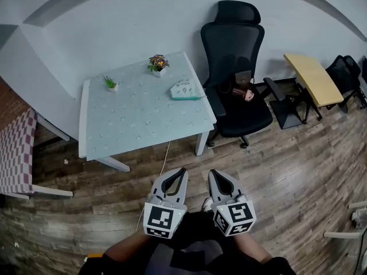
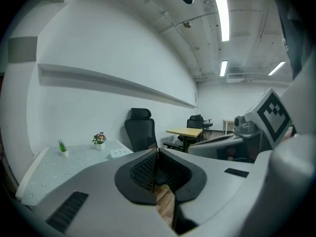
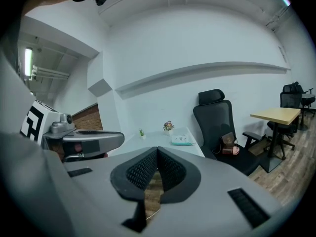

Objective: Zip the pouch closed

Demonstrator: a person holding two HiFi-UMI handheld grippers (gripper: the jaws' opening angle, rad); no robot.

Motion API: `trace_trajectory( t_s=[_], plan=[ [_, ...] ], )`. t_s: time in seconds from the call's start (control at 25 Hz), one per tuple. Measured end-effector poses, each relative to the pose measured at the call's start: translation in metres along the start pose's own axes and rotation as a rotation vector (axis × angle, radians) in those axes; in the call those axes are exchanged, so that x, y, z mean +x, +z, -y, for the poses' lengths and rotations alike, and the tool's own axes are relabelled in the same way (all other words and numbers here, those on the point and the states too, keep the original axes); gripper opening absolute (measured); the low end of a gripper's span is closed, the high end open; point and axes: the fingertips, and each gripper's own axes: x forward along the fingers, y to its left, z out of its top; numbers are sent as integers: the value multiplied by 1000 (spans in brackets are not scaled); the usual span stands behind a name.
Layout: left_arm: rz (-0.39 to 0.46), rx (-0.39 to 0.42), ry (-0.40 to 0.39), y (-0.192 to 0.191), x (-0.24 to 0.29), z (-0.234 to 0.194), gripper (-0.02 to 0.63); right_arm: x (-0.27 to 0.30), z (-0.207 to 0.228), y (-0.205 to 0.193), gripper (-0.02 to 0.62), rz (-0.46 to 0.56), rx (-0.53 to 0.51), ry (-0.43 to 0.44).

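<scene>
The pouch (image 1: 186, 89) is a small white and teal bag lying flat near the right edge of the pale blue table (image 1: 137, 119). It shows small and far off in the left gripper view (image 2: 118, 152) and in the right gripper view (image 3: 181, 141). My left gripper (image 1: 182, 171) and right gripper (image 1: 211, 172) hang side by side over the wooden floor, well short of the table's front edge. On each gripper the jaws meet at the tips with nothing between them. I cannot make out the pouch's zip at this distance.
Two small potted plants (image 1: 157, 63) (image 1: 110, 83) stand at the table's far side. A black office chair (image 1: 238, 79) holding a small brown item (image 1: 243, 92) stands right of the table. Further right is a yellow desk (image 1: 312, 79). A checkered seat (image 1: 14, 153) is at left.
</scene>
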Motion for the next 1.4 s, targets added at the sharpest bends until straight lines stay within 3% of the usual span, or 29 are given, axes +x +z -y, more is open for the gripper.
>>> trace_trajectory(
  t_s=[0.36, 0.64, 0.88, 1.4],
  plan=[
    [-54, 9, 96, 15, 85, 31, 14, 25, 99, 3, 15, -52, 0, 101],
    [-111, 10, 137, 9, 117, 21, 14, 57, 133, 10, 15, -60, -23, 125],
    [-94, -6, 65, 6, 157, -4, 14, 90, 138, 10, 15, -100, -62, 85],
    [-7, -32, -55, 28, 208, -115, 14, 185, 115, 53, 15, -158, -181, -46]
  ],
)
